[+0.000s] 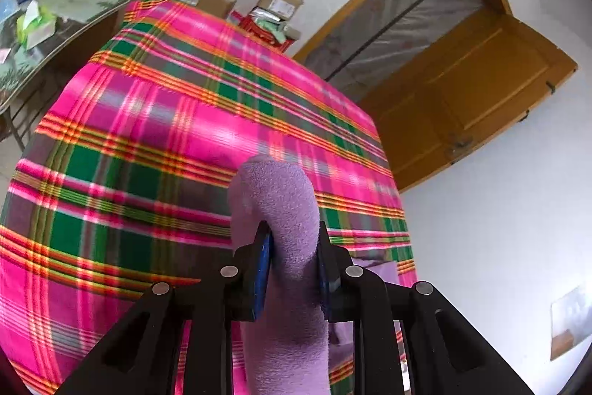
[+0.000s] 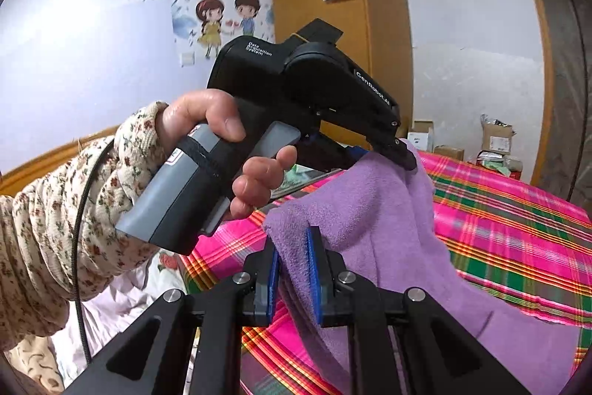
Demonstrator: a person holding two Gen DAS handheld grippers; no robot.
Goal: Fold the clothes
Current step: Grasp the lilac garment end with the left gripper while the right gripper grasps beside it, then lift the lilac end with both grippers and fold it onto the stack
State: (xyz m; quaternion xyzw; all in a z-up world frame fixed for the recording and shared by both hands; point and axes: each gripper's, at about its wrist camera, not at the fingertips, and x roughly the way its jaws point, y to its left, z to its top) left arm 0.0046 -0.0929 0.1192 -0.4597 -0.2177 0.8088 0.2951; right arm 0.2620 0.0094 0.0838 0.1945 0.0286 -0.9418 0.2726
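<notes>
The purple cloth [image 2: 370,210] hides the left gripper's [image 2: 403,150] fingertips. The bottom edge cuts off the cloth; the plaid blanket [image 1: 148,136] looks blurred.

I see bright, even daylight, strong fisheye bending with dark corners, and slight blur on the pink plaid bedcover [image 1: 155,143].

Plaid-covered bed [image 1: 155,143] under purple garment [image 2: 388,210]
</notes>
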